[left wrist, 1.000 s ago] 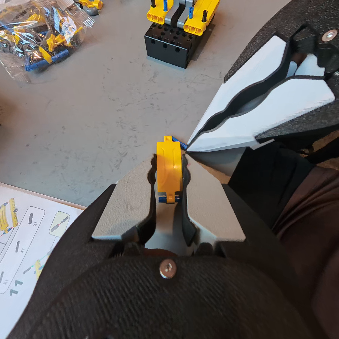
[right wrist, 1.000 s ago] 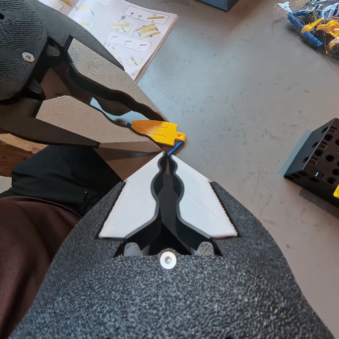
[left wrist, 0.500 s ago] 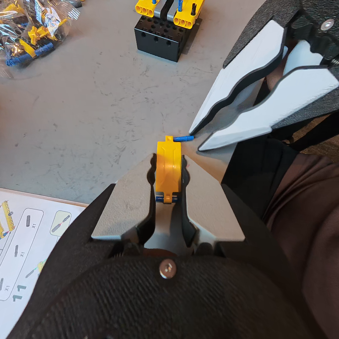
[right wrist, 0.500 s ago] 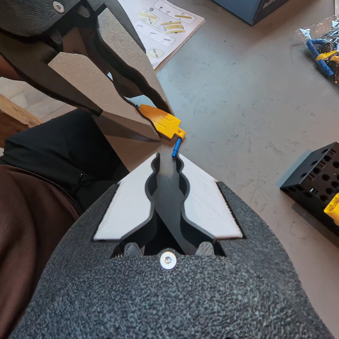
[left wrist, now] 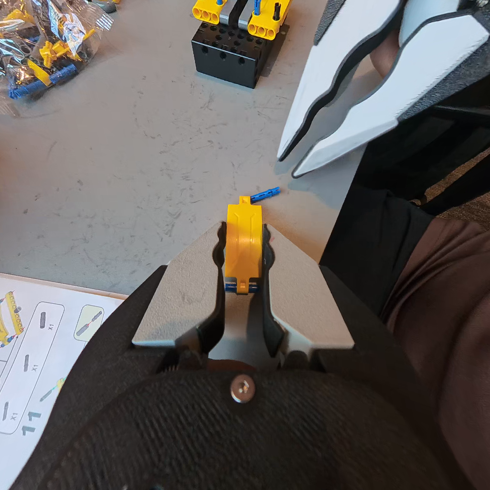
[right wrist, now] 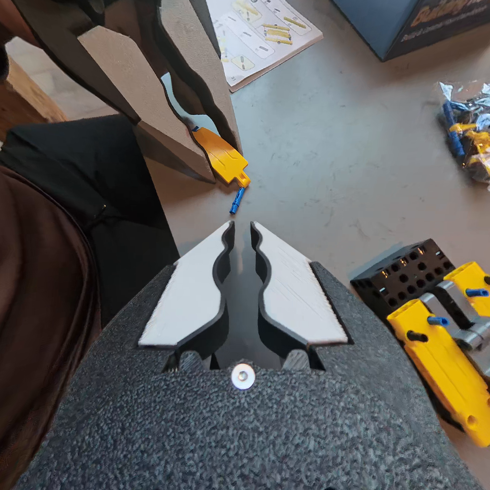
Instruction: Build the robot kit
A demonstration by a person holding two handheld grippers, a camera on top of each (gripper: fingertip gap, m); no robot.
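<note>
Two grippers over a scuffed grey desk [left wrist: 106, 185]: left gripper [left wrist: 244, 225] clamped on a curved yellow panel [left wrist: 244, 246], the panel lengthwise between the grey fingers [left wrist: 185, 286], small tab at its far end poking past the tips, blue pin ends just visible at its near end; right gripper [right wrist: 242, 224] parted by a narrow gap, nothing between its white fingers [right wrist: 191, 297], tips apart from everything. Loose blue pin [left wrist: 265, 193] flat on the desk just beyond the panel's tab, at about one o'clock from the left gripper's tips in the left wrist view; in the right wrist view, same pin [right wrist: 237, 200] at twelve o'clock just ahead of the white tips, between them and the yellow panel [right wrist: 222, 156], near the desk's front edge. Black perforated block [left wrist: 230, 57] at twelve o'clock in the left wrist view, well apart from both grippers, carrying a yellow-and-grey assembly [left wrist: 236, 13] with blue and black pins standing up from it. Clear bag of yellow, blue and black parts [left wrist: 39, 50] at ten o'clock. Printed instruction booklet [left wrist: 29, 344] at eight o'clock, partly under the left gripper's body. Dark blue box [right wrist: 413, 26] at one o'clock in the right wrist view. Dark clothing of the person along the desk's near side
</note>
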